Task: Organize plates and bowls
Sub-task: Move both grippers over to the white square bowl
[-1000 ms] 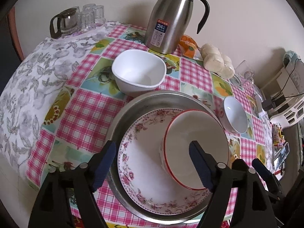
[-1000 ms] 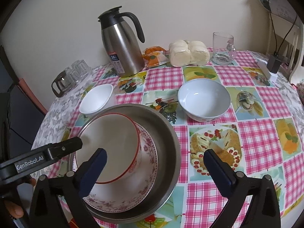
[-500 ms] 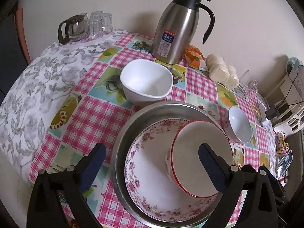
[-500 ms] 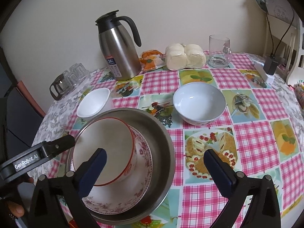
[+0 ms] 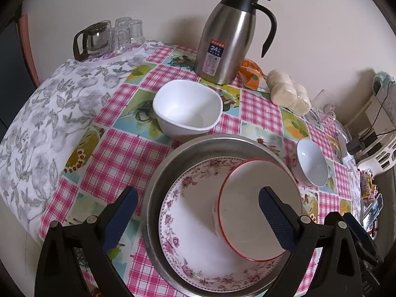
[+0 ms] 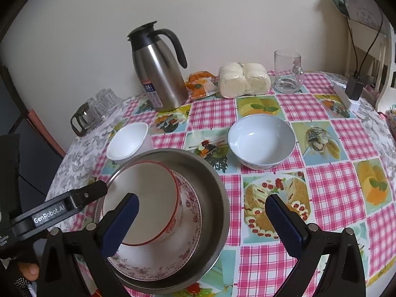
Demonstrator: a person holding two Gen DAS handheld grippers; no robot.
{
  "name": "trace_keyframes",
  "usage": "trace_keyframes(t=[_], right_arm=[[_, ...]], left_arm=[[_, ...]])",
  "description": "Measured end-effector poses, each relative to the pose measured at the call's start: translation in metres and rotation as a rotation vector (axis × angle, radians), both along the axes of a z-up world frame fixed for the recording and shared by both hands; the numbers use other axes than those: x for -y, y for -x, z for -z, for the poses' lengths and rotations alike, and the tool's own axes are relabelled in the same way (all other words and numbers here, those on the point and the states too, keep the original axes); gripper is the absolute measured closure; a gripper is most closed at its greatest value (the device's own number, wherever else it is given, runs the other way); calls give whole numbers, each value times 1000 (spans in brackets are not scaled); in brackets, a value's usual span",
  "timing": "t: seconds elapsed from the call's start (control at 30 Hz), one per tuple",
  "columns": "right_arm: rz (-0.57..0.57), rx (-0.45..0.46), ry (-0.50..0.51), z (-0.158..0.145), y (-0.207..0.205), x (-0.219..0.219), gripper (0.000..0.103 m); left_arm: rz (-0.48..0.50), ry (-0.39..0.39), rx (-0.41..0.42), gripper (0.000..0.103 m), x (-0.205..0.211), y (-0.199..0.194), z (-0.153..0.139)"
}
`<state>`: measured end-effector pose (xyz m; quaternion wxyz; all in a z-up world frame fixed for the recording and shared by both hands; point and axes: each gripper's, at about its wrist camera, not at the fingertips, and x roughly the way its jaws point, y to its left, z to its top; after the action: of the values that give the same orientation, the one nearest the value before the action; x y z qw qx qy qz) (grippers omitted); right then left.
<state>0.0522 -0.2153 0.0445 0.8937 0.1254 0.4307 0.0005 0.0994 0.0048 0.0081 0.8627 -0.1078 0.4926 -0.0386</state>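
I see the red-rimmed bowl (image 5: 257,208) tipped rightward inside the floral plate (image 5: 188,235) and steel basin (image 5: 158,190); both my grippers gape wide, empty.

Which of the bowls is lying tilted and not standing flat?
The red-rimmed bowl, which leans inside the floral bowl in the steel basin. The white bowl and the pale blue bowl stand flat on the table.

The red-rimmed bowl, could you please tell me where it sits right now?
The red-rimmed bowl rests tilted inside the floral bowl, which lies in the steel basin at the table's near edge, low in both wrist views.
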Motion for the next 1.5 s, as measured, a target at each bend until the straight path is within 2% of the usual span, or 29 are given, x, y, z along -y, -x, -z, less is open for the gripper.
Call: trace_keyframes(t=[0.17, 0.47, 0.67, 1.0, 1.27, 1.5], right_arm=[[32, 15, -8, -4, -4, 12, 0], [56, 28, 2, -2, -12, 31, 0], [74, 31, 6, 1, -18, 40, 0], [120, 25, -13, 9, -32, 58, 0], [144, 17, -7, 11, -44, 63, 0], [183, 37, -17, -1, -47, 64, 0]], left_arm=[[18, -42, 21, 5, 14, -7, -11], [82, -29, 85, 5, 57, -27, -38], [81, -14, 117, 5, 66, -46, -47], [3, 25, 110, 5, 37, -87, -39], [-57, 6, 83, 5, 4, -110, -27], [-13, -44, 67, 5, -4, -122, -20]])
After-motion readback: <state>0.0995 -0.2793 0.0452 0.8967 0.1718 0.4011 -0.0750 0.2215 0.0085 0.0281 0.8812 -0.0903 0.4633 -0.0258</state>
